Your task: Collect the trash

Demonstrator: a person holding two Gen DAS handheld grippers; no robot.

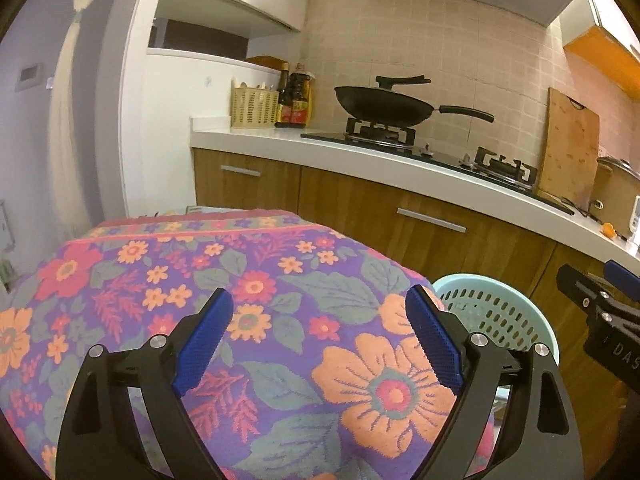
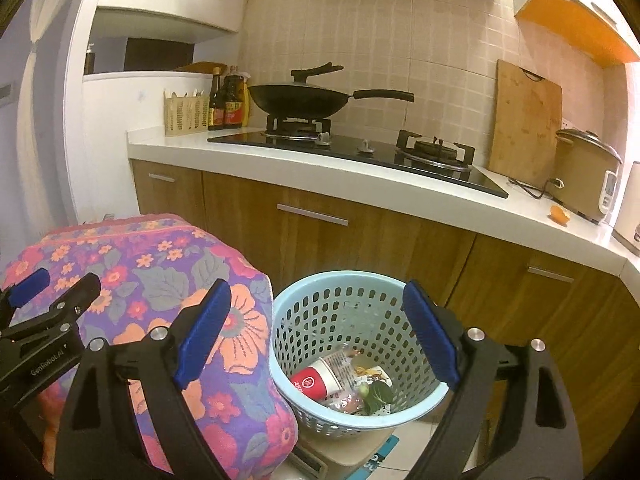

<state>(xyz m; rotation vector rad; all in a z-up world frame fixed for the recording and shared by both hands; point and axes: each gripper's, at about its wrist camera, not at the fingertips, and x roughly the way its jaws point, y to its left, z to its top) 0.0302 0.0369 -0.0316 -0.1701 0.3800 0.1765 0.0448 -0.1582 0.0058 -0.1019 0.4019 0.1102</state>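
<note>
The right tool [image 2: 316,332] is hanging with its blue-padded fingers spread wide and gripping nothing, poised above the pale blue perforated plastic basket [image 2: 352,280], which is standing on a low pale box just beside the bright floral-patterned cloth [image 2: 168,276] draped over some bulky support. Inside the basket a red-and-white paper cup [image 2: 320,378], a crumpled printed wrapper [image 2: 344,360] and a few green leaf scraps [image 2: 378,394] are lying in a loose heap. The left tool [image 1: 320,336] is hovering over the floral cloth, equally wide and empty, with the basket's rim showing just past its right finger. No loose litter is showing on the cloth; the only stray piece I can spot is a small orange peel scrap [image 2: 559,215] sitting on the white tabletop [image 2: 520,216] near the beige rice cooker [image 2: 586,176], well apart from both tools. To collect it cleanly, I would judge the right tool should be reaching over, straddling the scrap, closing gently so it does not skid, then releasing above the basket's centre.
</note>
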